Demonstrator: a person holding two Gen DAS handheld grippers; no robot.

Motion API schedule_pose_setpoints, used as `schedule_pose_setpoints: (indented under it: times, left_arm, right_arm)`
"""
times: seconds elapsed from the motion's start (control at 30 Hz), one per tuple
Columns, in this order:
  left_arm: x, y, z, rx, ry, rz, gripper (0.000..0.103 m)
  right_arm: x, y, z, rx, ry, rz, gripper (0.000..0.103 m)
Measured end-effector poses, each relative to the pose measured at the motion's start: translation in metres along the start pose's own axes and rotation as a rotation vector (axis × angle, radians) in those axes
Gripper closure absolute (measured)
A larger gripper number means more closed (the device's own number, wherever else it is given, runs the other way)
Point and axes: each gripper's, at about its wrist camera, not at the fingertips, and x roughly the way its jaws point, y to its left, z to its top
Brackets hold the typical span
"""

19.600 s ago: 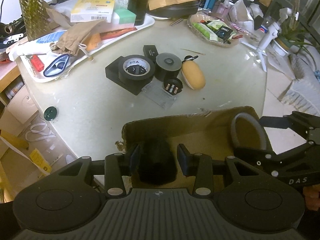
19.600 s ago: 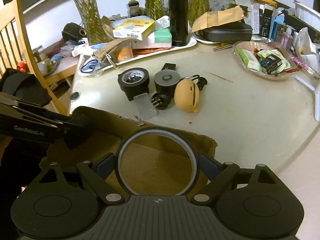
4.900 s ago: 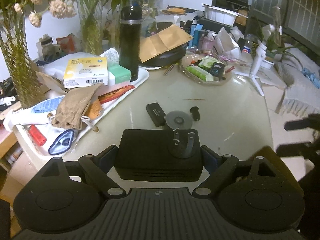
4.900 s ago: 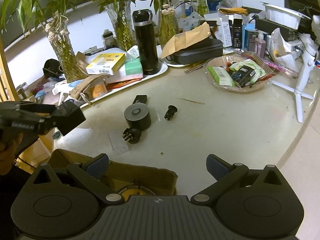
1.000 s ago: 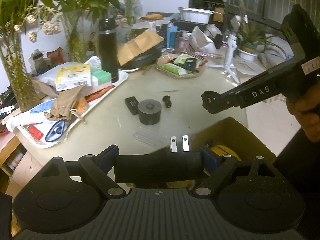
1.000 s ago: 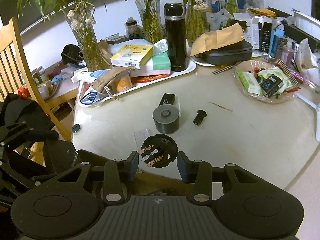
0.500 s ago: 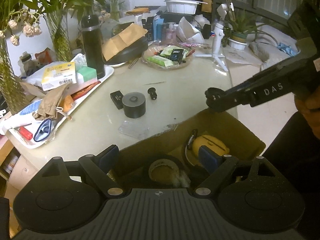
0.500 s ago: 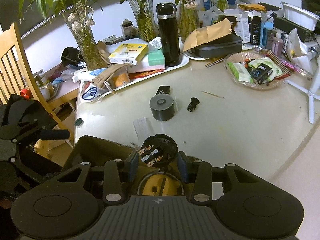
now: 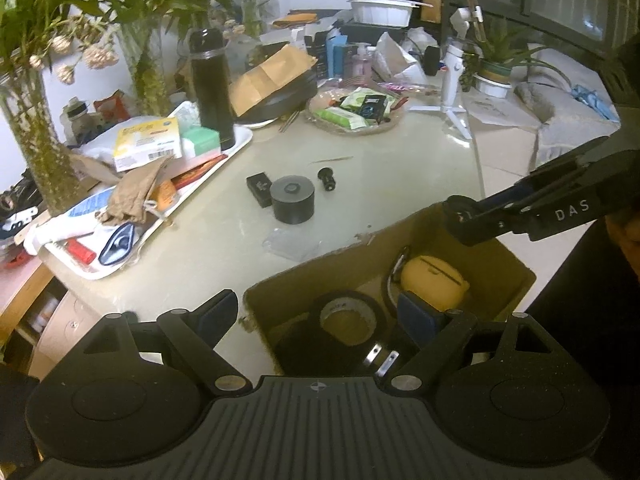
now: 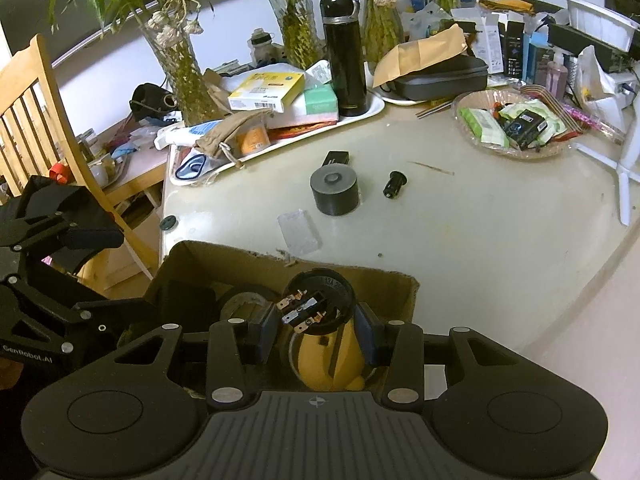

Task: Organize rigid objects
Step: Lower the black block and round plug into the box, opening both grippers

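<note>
While the right gripper (image 10: 316,330) hangs over the open cardboard box (image 10: 394,280), its jaws are closed on a round black plug (image 10: 318,306), pressing it from both sides with its metal pins turned up toward the camera. Judging from this, the plug is held here so it can be let go into the box. Directly below it lies a yellow egg-shaped case (image 10: 336,360), and beside that a black roll of tape (image 9: 348,314).

The left gripper (image 9: 318,312) is over the same box with its jaws wide apart and nothing between them; the tape roll lies in the box beneath the gap, untouched.

Out on the pale counter (image 10: 480,240), well apart from both grippers, wait a short black cylinder (image 10: 334,188), a small black box (image 10: 336,157) just behind it, a little black knob (image 10: 394,184) and a clear plastic piece (image 10: 299,230) near the box edge. These seem left to collect.
</note>
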Motion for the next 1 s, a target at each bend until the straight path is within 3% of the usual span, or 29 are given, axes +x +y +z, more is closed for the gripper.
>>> schedule_pose_setpoints:
  times: [0.4, 0.43, 0.53, 0.6, 0.73, 1.0]
  left_arm:
    - [0.001, 0.013, -0.006, -0.055, 0.026, -0.015, 0.015]
    - [0.001, 0.013, -0.006, -0.053, 0.028, -0.016, 0.015]
    - [0.001, 0.011, -0.007, -0.043, 0.031, -0.016, 0.015]
    - [0.002, 0.011, -0.007, -0.04, 0.036, -0.016, 0.015]
    - [0.003, 0.011, -0.008, -0.04, 0.046, -0.023, 0.015]
    - [0.006, 0.006, -0.008, -0.021, 0.061, -0.019, 0.015]
  right_arm:
    - [0.007, 0.019, 0.003, -0.043, 0.03, 0.062, 0.057]
    - [0.008, 0.022, 0.003, -0.053, 0.027, 0.063, 0.054]
    - [0.011, 0.027, 0.004, -0.08, 0.019, 0.037, 0.03]
    - [0.01, 0.027, 0.003, -0.078, 0.016, 0.034, 0.024]
    - [0.012, 0.025, 0.002, -0.073, 0.033, 0.007, 0.001]
    - [0.015, 0.023, -0.003, -0.082, 0.061, -0.037, 0.0]
